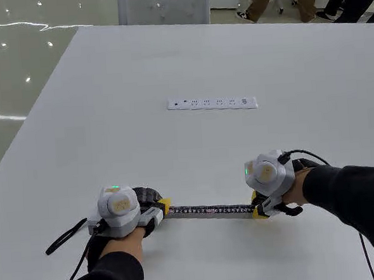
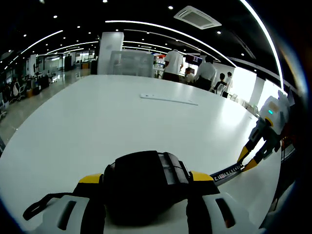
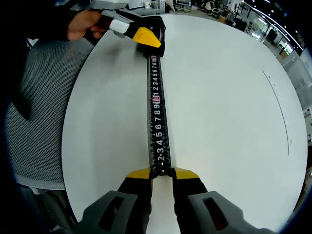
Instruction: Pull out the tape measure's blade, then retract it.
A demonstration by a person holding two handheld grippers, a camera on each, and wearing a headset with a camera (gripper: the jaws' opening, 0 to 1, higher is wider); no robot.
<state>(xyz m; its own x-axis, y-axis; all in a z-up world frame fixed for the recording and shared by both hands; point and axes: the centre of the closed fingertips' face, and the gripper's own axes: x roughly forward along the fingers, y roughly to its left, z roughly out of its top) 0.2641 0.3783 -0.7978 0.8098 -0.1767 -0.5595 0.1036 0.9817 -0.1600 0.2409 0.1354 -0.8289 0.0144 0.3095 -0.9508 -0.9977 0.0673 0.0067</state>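
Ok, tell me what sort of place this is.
Most likely an open-plan office or lab hall: a long white table carrying a power strip, a ceiling air vent among recessed lights, and people standing beyond the table.

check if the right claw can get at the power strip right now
Probably not yet: the right claw is shut on the blade at its tip. The bare table between it and the power strip leaves the way free once it lets go.
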